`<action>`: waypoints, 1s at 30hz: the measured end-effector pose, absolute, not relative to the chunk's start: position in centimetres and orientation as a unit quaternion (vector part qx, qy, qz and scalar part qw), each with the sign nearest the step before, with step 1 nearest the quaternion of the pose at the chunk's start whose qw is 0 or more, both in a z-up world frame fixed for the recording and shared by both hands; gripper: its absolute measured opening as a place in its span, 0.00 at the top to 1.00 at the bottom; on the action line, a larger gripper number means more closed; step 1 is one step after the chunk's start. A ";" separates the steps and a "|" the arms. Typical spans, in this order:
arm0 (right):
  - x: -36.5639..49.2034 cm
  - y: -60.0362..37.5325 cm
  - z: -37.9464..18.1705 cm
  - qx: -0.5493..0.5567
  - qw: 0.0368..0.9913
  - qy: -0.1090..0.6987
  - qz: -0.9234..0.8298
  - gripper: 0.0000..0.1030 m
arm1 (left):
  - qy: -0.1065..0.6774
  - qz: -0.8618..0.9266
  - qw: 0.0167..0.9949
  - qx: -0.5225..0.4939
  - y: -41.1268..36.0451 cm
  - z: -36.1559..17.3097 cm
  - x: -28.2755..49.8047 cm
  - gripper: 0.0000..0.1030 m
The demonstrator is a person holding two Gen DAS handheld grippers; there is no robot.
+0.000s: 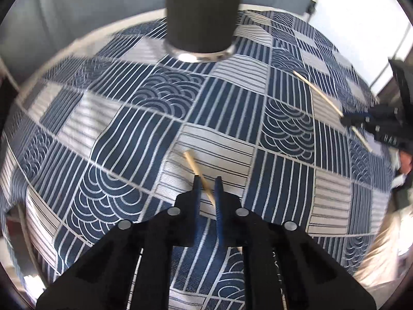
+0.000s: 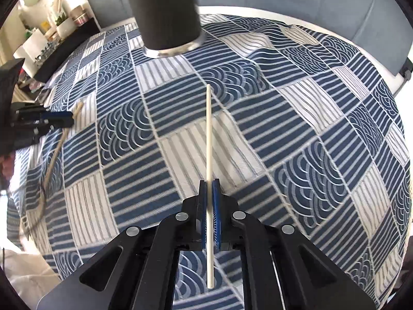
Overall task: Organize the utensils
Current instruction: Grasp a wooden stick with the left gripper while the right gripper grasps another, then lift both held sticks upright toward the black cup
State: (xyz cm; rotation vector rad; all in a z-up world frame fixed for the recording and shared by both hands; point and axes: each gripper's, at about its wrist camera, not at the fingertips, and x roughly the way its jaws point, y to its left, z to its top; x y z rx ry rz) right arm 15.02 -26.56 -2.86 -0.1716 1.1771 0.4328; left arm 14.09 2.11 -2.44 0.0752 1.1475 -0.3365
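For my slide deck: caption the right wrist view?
Right gripper clamps a pale chopstick above the blue patterned tablecloth, dark cylindrical holder ahead.

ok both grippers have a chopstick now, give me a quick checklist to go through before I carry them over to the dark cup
1. Right gripper shut on its pale chopstick: ok, clamped between the pads.
2. Left gripper shut on the wooden chopstick: ok, though it sits at a slant across the pads.
3. Chopsticks aligned with the fingers: right ok; left not ok, angled.
4. Dark cup standing upright on the tablecloth: ok.
5. Cup opening free: cannot tell, its top is out of view.
6. Path between grippers and cup free of other things: ok, only patterned cloth shows.
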 end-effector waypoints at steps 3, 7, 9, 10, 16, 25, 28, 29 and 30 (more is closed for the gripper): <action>14.8 -27.9 -2.8 -0.052 0.813 0.545 0.197 0.96 | 0.526 -0.143 0.838 0.027 2.9 -2.5 14.0 0.92; 14.0 -29.2 -2.7 -0.023 0.823 0.530 0.205 0.96 | 0.526 -0.138 0.839 0.028 3.3 -2.1 14.0 0.92; 13.9 -29.8 -2.3 -0.005 0.828 0.521 0.206 0.96 | 0.521 -0.136 0.842 0.032 3.6 -1.4 14.2 0.92; 13.9 -30.1 -2.1 -0.001 0.830 0.518 0.205 0.96 | 0.519 -0.136 0.843 0.025 3.8 -1.1 14.3 0.92; 15.3 -30.9 -0.2 0.005 0.844 0.495 0.207 0.96 | 0.500 -0.117 0.858 0.020 4.5 1.5 15.0 0.95; 18.1 -30.3 3.3 0.041 0.852 0.460 0.246 0.95 | 0.456 -0.107 0.883 0.029 5.1 6.5 16.1 0.95; 18.8 -29.7 5.0 0.050 0.858 0.440 0.259 0.95 | 0.438 -0.106 0.892 0.033 5.2 8.6 16.6 0.95; 19.0 -29.4 5.6 0.050 0.861 0.432 0.262 0.95 | 0.432 -0.108 0.895 0.031 5.2 9.3 16.8 0.95; 19.3 -29.0 6.4 0.055 0.865 0.422 0.267 0.95 | 0.423 -0.111 0.899 0.031 5.2 10.2 17.0 0.95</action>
